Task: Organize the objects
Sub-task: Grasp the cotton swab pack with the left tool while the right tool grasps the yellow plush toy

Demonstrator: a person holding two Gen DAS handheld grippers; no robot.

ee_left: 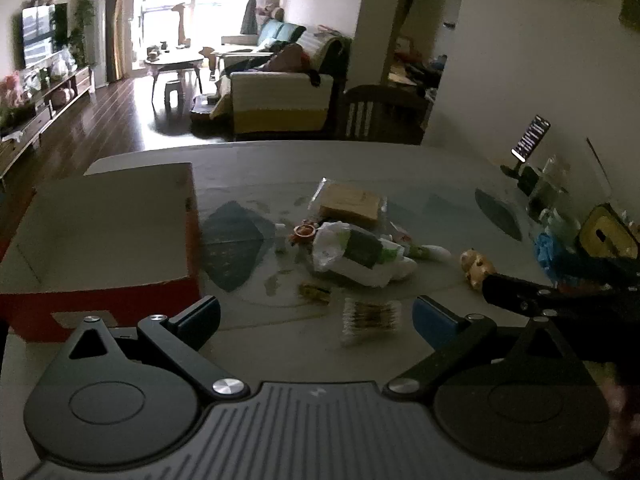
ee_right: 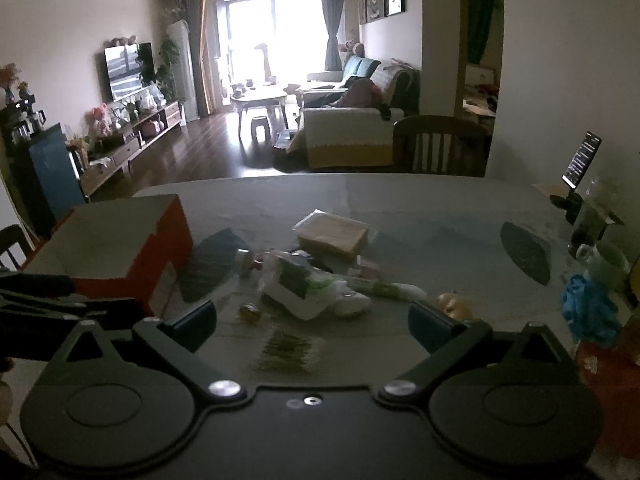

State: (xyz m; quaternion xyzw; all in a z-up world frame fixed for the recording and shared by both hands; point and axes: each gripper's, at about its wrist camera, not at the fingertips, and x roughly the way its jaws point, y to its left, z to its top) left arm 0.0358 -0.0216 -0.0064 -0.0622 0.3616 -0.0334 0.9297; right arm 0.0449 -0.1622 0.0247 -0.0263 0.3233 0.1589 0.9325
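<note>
A heap of small things lies mid-table: a white-and-green plastic bag (ee_left: 352, 254) (ee_right: 304, 284), a tan wrapped packet (ee_left: 351, 202) (ee_right: 334, 234), a pack of cotton swabs (ee_left: 370, 316) (ee_right: 286, 350), a small gold wrapper (ee_left: 314, 292) (ee_right: 250, 312) and a little brown figurine (ee_left: 476, 266) (ee_right: 454, 304). An open red box (ee_left: 100, 240) (ee_right: 120, 248) with a pale inside stands at the left. My left gripper (ee_left: 316, 320) hangs open above the swabs, holding nothing. My right gripper (ee_right: 312, 322) is open too, just short of the swabs and the bag.
A phone on a stand (ee_left: 530, 140) (ee_right: 580, 160), a mug (ee_right: 608, 264), a blue cloth (ee_right: 588, 312) (ee_left: 550, 250) and a yellow-black container (ee_left: 608, 236) crowd the table's right side. A wooden chair (ee_right: 440, 144) stands beyond the far edge. The other gripper's arm (ee_left: 560, 300) crosses at right.
</note>
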